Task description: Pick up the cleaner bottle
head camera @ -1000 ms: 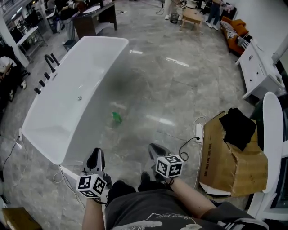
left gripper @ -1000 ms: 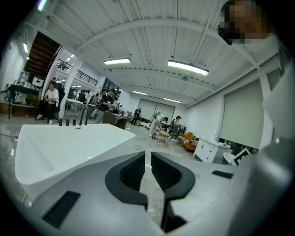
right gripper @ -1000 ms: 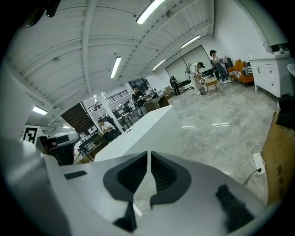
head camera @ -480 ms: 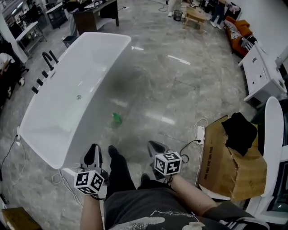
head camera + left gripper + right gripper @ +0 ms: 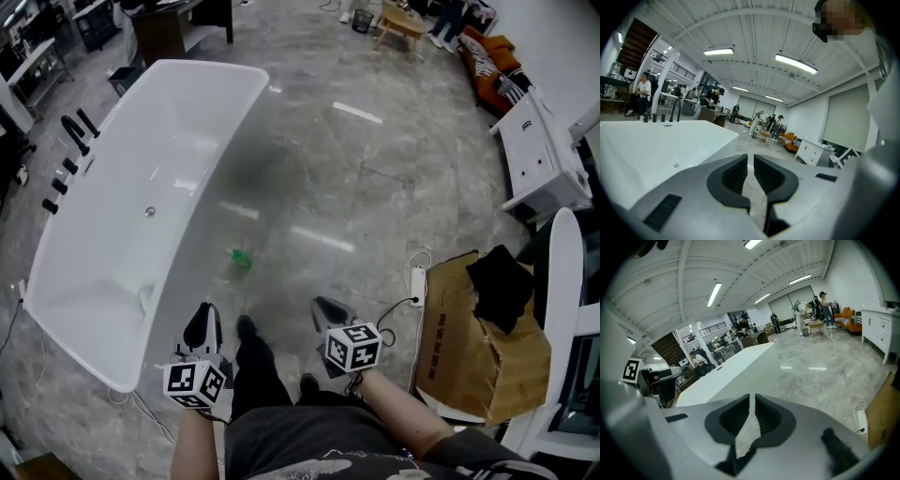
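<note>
A small green bottle-like thing (image 5: 241, 259), too small to make out in detail, lies on the grey marble floor beside the white bathtub (image 5: 112, 216). It shows only in the head view. My left gripper (image 5: 202, 323) is held low at the bottom left, short of the green thing, with its jaws together and nothing between them (image 5: 750, 159). My right gripper (image 5: 328, 309) is level with it to the right, also shut and empty (image 5: 752, 399). A dark leg and shoe (image 5: 248, 330) stand between the two grippers.
The long tub's side (image 5: 642, 145) fills the left, with black taps (image 5: 66, 150) on its far rim. A cardboard box (image 5: 478, 352) with black cloth (image 5: 497, 281) stands at the right, a power strip (image 5: 416, 279) beside it. A white cabinet (image 5: 544, 155) stands further back.
The person has stepped forward, a leg now showing between the grippers. Both grippers have travelled along with the body, and the green thing and tub sit nearer. Both stay shut.
</note>
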Available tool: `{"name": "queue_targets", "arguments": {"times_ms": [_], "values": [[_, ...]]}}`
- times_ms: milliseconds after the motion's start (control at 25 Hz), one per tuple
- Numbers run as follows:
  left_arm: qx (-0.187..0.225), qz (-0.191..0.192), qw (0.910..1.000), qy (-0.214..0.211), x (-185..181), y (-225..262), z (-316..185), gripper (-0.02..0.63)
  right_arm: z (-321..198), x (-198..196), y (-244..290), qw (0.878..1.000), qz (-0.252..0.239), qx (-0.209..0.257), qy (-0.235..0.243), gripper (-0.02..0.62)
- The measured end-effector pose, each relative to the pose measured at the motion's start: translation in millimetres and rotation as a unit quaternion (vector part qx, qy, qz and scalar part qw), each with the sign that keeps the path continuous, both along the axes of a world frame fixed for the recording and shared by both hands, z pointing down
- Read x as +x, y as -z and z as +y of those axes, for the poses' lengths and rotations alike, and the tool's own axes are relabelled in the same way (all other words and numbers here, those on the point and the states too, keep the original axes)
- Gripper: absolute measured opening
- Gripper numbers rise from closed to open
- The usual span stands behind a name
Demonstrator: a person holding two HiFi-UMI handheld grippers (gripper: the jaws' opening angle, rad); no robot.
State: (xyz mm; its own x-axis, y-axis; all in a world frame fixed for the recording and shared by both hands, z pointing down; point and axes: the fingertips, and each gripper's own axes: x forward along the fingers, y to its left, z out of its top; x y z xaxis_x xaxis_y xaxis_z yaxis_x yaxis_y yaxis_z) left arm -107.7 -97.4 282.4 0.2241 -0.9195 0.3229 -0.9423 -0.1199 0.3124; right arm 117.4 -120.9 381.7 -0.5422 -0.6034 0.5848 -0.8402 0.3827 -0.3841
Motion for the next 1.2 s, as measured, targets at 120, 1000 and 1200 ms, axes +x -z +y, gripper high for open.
{"name": "queue_targets", "arguments": {"times_ms": [120,1000,1200], "values": [[-0.014,-0.006,0.9997,-0.018,-21.0,-21.0,-31.2,0.051,-32.2,-19.7,-14.9,1.000,0.016,0.005,-0.019,0.032],[-0.123,0.031,0.9915,-0.028,-107.1,-297.3,-128.2,0.051,-158.0,-167.5,-265.0,0.992,0.107,-0.028,0.065,0.034],[-0.113,0.032,0.9931,-0.007,-106.5,-350.4,-129.8,0.051,-160.5,-164.5,-327.7,0.992,0.084,-0.031,0.084,0.035]]}}
